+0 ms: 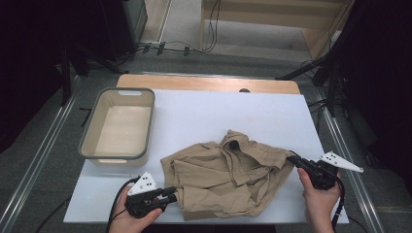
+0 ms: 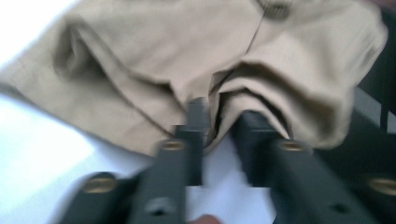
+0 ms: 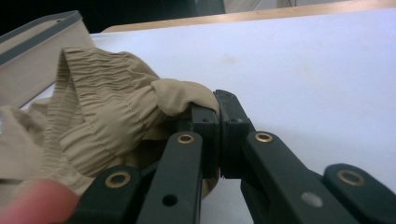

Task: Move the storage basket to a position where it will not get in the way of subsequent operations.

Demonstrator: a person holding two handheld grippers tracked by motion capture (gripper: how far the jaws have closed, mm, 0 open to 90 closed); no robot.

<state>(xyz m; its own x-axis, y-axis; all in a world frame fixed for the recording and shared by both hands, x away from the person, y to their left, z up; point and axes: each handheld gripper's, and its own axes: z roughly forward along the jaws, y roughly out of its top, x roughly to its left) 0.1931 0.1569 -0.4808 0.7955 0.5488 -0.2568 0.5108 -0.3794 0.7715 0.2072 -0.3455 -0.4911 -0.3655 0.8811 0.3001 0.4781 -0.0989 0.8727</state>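
My right gripper [image 3: 218, 109] is clamped tight on the waistband edge of the khaki shorts [image 1: 223, 177]. The left gripper [image 2: 219, 123] sits at the shorts' near-left corner, jaws slightly apart with a fold of cloth between them, not pinching. The shorts lie crumpled mid-table [image 1: 204, 111], right of the beige bin [image 1: 97, 131]. I can't spot any label or writing anywhere.

Plain khaki shorts [image 1: 226, 177], white table [image 1: 233, 109], beige grey-rimmed bin [image 1: 118, 124].
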